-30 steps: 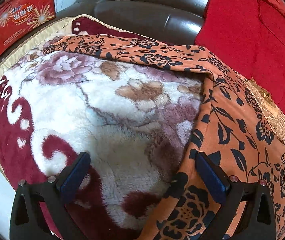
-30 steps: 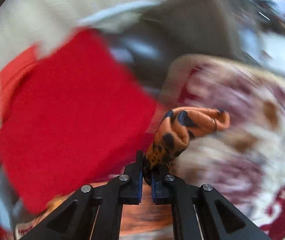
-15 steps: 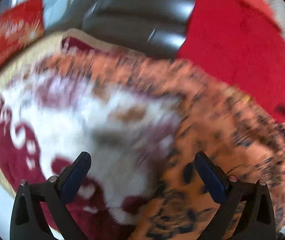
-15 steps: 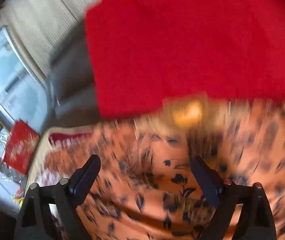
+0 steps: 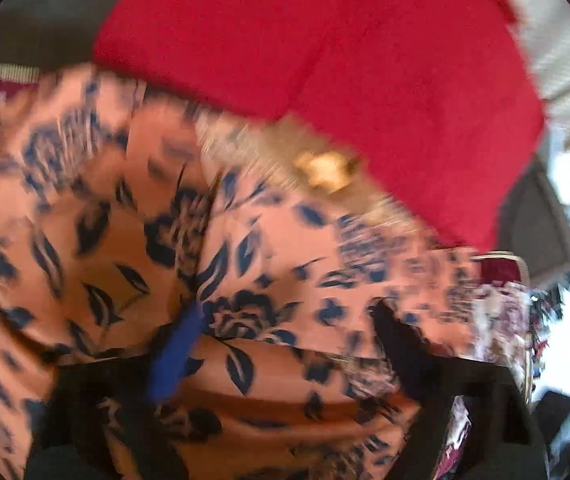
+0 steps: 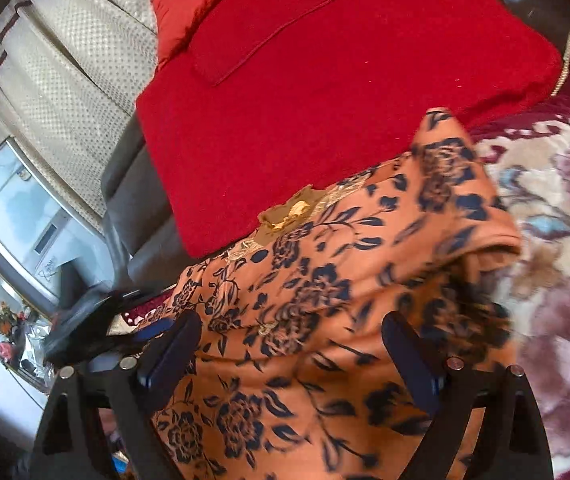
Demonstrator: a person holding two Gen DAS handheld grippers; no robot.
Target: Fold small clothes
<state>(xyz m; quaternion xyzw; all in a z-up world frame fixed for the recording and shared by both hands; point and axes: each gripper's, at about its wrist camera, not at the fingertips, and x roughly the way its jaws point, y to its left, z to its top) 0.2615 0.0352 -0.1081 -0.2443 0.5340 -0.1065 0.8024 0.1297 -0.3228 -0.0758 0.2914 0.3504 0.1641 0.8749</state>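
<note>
Garment: orange floral garment [image 6: 325, 280] printed with dark navy flowers and leaves, lying rumpled across the plush blanket, its far edge against the red cushion; a gold embroidered patch [image 6: 297, 212] sits at that far edge.
Garment fold: on the right side of the right wrist view one edge is doubled over into a thick fold [image 6: 481, 236] on top of the blanket.
Red cushion: large red cushion [image 6: 325, 72] with a stitched rectangular panel, behind the garment, leaning on the dark sofa back.
Blanket: cream and maroon rose-patterned plush blanket [image 6: 557, 216] under the garment, bare to the right of it.
Sofa: dark leather sofa [image 6: 133, 184], seen to the left of the cushion; a pale dotted cover [image 6: 65, 80] drapes behind it.
Right gripper: right gripper [image 6: 297, 356] hovers low over the garment, jaws spread wide, cloth visible below them but nothing pinched; blue pads clear of the fabric.
Left gripper: left gripper [image 5: 281, 340] over the same garment, view heavily blurred; jaws are closing with cloth lying between them, and whether the pads press on it yet cannot be told.
</note>
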